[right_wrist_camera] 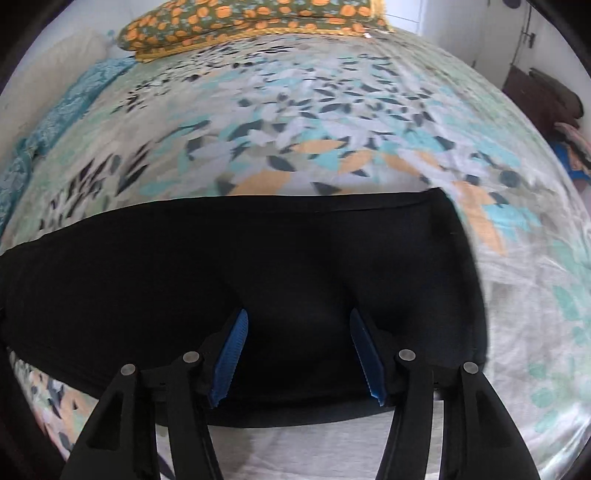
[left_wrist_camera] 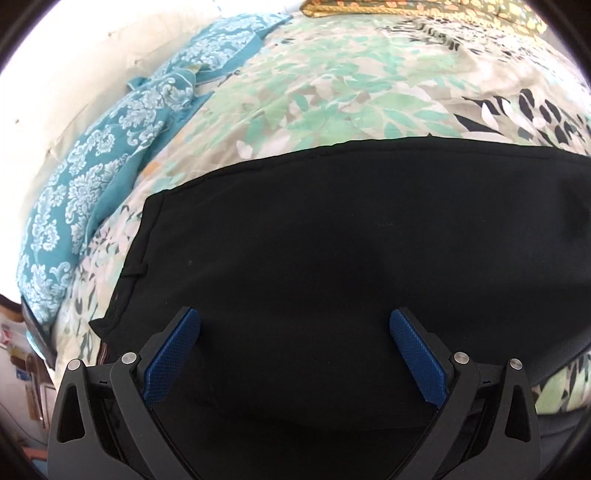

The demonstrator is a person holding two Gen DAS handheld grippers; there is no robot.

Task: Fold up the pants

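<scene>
- Looking down both claws at black pants [left_wrist_camera: 332,240] spread flat on a leafy bedspread [left_wrist_camera: 332,92], pretty much filling the space right under and ahead of the fingers.
- Left claw [left_wrist_camera: 294,354]: jaws spread wide, blue pads [left_wrist_camera: 171,362] well apart, nothing pinched between them, just dark cloth below. Can't tell if the tips actually touch the fabric.
- Past the left claw's left finger: a squared-off end of the pants with a seam along it, then a teal patterned cloth [left_wrist_camera: 110,155] bunched along the bed's edge.
- Right claw [right_wrist_camera: 295,350]: jaws parted about halfway, not clamped on anything, blue pads [right_wrist_camera: 231,354] either side of a soft bump of black fabric.
- Off to the right of that claw: other end of the pants [right_wrist_camera: 258,258], cut straight, with bedspread [right_wrist_camera: 295,122] beyond it.
- Way out ahead of the right claw: an orange-flowered pillow [right_wrist_camera: 240,22] at the far end of the bed.
- Bit blurry on the right view, so no fine detail there.
</scene>
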